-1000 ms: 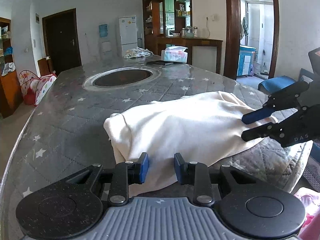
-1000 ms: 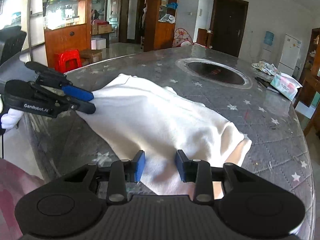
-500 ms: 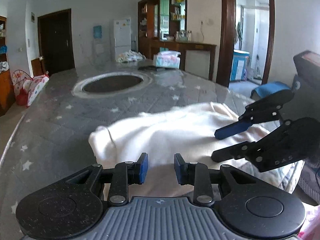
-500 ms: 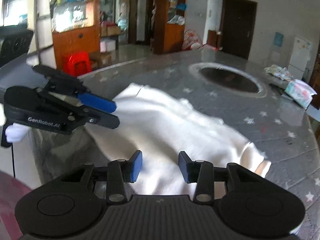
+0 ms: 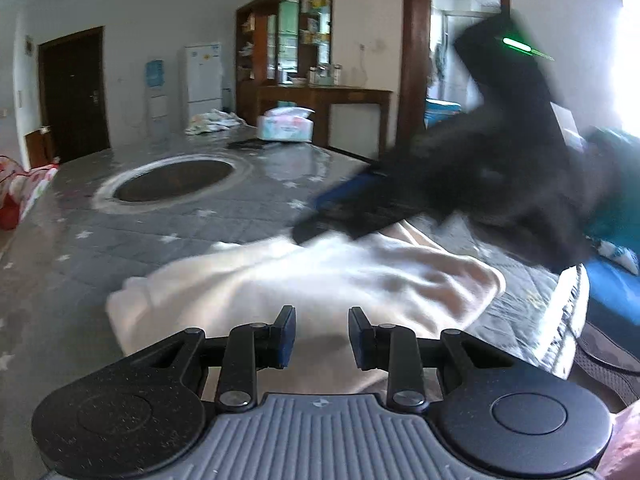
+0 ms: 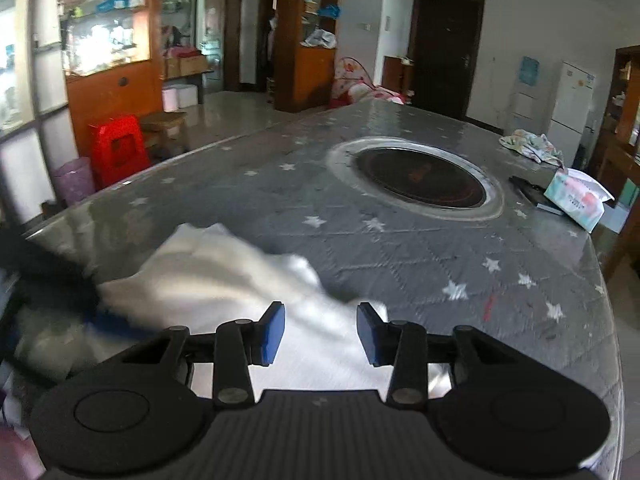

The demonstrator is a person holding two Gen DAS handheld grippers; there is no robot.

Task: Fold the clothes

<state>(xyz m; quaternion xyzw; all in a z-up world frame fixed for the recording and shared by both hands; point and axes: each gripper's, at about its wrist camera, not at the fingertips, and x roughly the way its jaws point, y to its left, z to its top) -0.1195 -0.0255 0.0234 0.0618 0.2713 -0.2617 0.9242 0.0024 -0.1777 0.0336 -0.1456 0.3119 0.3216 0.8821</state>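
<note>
- The white garment (image 5: pixel 304 280) lies crumpled on the bench (image 5: pixel 160 224), near its front edge, well short of the round inset (image 5: pixel 172 178); long axis along that edge.
- My left gripper (image 5: pixel 322 338) and right gripper (image 6: pixel 320 334) hover over the garment, jaws apart, gripping nothing.

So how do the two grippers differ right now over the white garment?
The right gripper has its fingers spread slightly wider than the left gripper. In the left wrist view the right gripper is a motion-blurred shape crossing the white garment, while the left's own fingers look sharp. Both are open and hold no cloth.
</note>
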